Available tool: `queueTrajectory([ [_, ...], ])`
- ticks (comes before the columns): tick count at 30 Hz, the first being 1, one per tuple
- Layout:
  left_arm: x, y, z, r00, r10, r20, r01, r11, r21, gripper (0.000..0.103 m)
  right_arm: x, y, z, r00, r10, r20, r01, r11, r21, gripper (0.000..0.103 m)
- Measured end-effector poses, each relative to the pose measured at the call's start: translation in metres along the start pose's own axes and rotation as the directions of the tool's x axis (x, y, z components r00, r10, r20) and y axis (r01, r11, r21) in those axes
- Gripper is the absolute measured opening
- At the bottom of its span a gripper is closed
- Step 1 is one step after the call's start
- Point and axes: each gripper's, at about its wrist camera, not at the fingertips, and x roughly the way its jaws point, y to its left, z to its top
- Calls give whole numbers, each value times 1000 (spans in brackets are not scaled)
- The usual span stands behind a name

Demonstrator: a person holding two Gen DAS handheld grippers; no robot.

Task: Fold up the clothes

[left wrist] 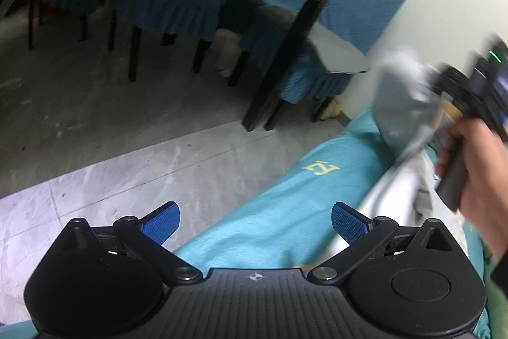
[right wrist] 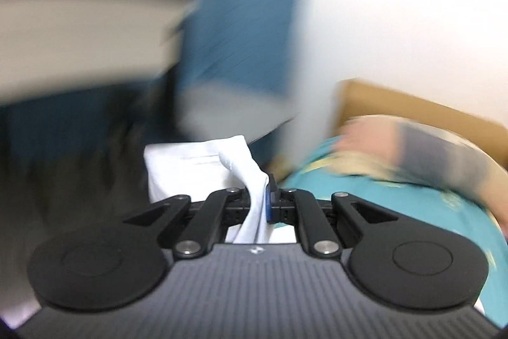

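Note:
My left gripper (left wrist: 255,223) is open and empty, its blue pads (left wrist: 160,223) spread wide above the edge of a turquoise bedsheet (left wrist: 285,212). My right gripper (right wrist: 265,196) is shut on a white garment (right wrist: 197,170), which bunches up between the jaws and hangs below them. In the left wrist view the right gripper (left wrist: 457,91) is at the right, held in a hand, with the pale cloth (left wrist: 403,104) lifted and blurred in front of it. More white cloth (left wrist: 397,189) lies on the sheet beneath it.
A grey concrete floor (left wrist: 111,123) lies left of the bed. Chairs with blue covers (left wrist: 165,5) and a white table with a black leg (left wrist: 279,62) stand beyond. A white wall (left wrist: 444,5) is at the right. A cardboard box (right wrist: 412,110) and patterned bedding (right wrist: 428,148) are at right.

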Motion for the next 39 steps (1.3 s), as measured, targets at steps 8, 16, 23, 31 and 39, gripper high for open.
queueTrajectory([
  [8,6,-32,-19,997,-37,-65,45,990,132,103,-19,-117,-43,985,-141,-104,162,960,230,15],
  [16,15,-69,-36,999,-21,-25,28,954,298,103,-29,-180,-81,964,-84,-251,165,932,323,82],
  [23,2,-89,-45,997,-79,-11,76,902,424,103,-94,-185,-49,970,-49,-239,115,956,271,82],
  [31,-31,-86,-38,992,-114,-61,128,931,342,102,-252,-190,-31,970,61,-237,23,941,336,82],
  [39,-102,-80,-38,971,-220,-98,239,921,306,103,-387,-192,-88,955,118,-271,17,893,450,83],
])
